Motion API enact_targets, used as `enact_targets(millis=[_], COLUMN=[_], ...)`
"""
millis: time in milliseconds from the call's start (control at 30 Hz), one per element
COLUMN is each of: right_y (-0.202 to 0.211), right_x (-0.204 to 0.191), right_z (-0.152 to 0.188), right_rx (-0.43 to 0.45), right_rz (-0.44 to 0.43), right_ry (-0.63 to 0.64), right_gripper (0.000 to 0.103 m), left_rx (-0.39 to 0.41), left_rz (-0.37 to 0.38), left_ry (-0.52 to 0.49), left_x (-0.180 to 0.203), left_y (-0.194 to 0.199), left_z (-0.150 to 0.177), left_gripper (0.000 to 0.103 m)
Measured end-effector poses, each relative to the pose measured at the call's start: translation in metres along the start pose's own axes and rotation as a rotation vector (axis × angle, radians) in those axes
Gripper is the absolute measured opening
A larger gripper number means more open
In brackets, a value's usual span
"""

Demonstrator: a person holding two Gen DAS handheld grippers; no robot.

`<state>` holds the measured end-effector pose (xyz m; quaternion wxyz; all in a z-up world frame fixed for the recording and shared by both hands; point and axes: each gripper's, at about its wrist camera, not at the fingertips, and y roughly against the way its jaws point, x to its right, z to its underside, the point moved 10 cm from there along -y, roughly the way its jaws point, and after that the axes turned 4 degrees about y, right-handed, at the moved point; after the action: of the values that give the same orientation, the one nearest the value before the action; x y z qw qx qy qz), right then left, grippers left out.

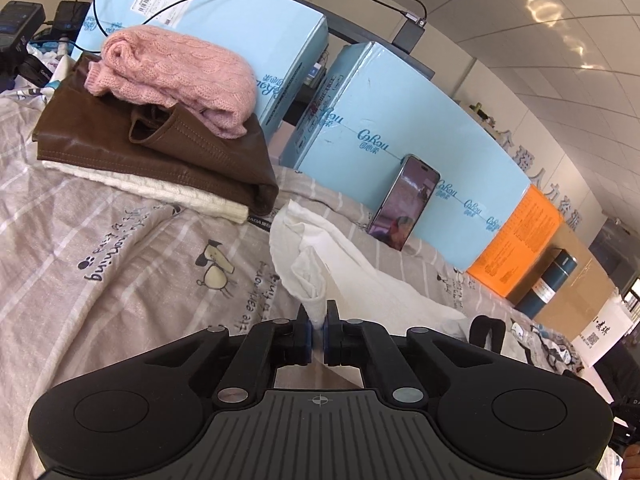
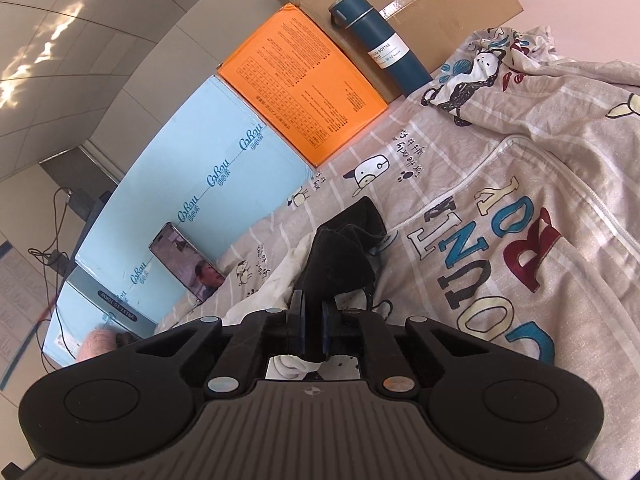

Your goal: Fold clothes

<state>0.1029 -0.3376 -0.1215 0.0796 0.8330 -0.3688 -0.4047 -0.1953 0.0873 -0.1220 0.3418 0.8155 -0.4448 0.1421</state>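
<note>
Bedsheet with cartoon print covers the whole work surface and serves as the landmark for everything else. Along its far edge stand pale blue cartons, then an orange box and a brown carton with a dark blue bottle leaning on it. A phone leans against a blue carton. At the sheet's far left corner sits a folded stack: a pink knit on a brown leather piece on a cream knit. A lettered zip jacket lies spread on the sheet to the right. Mid-sheet lies the white garment, its long axis running from the left gripper toward the phone. The left gripper pinches a white corner; the right gripper is clamped on black fabric bunched just ahead of it.
</note>
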Motion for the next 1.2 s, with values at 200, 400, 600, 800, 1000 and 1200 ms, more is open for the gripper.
enact_targets(millis=[200,400,600,800,1000,1200], right_y=[0.002,0.018,0.002,-0.057,-0.093,-0.099], right_x=[0.023,0.016,-0.046,-0.121,-0.127,-0.120], right_z=[0.032,0.008,-0.002,0.056,0.094,0.095], right_rx=[-0.057,0.107,0.140,-0.140,-0.340,-0.368], right_rz=[0.097,0.254,0.060,-0.299,-0.281,-0.325], right_ry=[0.062,0.303,0.575,0.845,1.067,1.150], right_gripper=[0.007,0.049,0.060,0.066,0.067,0.027], left_rx=[-0.093,0.011,0.123,-0.021,-0.203,-0.360], left_rz=[-0.095,-0.227,-0.169,0.051,0.277,0.490], left_ry=[-0.112,-0.336,-0.600,-0.858,-1.045,-1.133], left_x=[-0.017,-0.021,0.016,0.069,0.109,0.135], left_y=[-0.002,0.011,-0.020,-0.087,-0.144,-0.172], left_z=[0.033,-0.005,-0.061,-0.035,0.007,0.040], left_gripper=[0.013,0.067,0.070,0.071,0.071,0.071])
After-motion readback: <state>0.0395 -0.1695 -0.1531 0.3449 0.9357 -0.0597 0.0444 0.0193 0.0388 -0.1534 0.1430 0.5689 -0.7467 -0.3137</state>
